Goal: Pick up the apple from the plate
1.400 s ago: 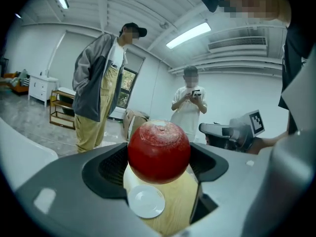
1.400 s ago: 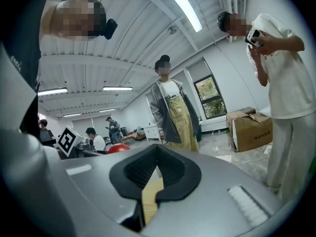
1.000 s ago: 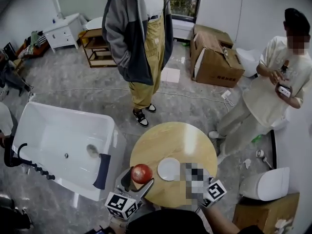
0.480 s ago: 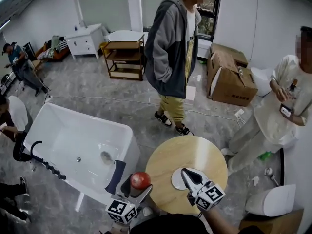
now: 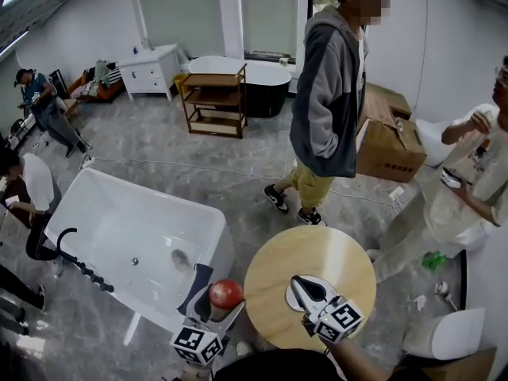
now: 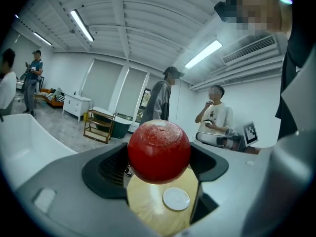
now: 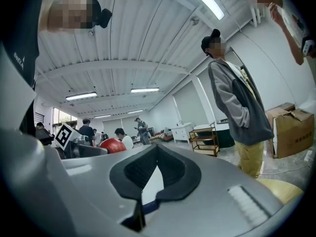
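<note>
In the head view, the left gripper [image 5: 225,302] clamps the red apple [image 5: 225,293] between its jaws, held up just off the left edge of the round table [image 5: 317,248]. To its right, the right gripper [image 5: 295,281] hangs over the white plate [image 5: 290,298]. The left gripper view shows the apple pinched between both pads, with the plate and tabletop below it. The right gripper view shows that gripper's jaws meeting at their tips with nothing between them, and the apple off to their left.
</note>
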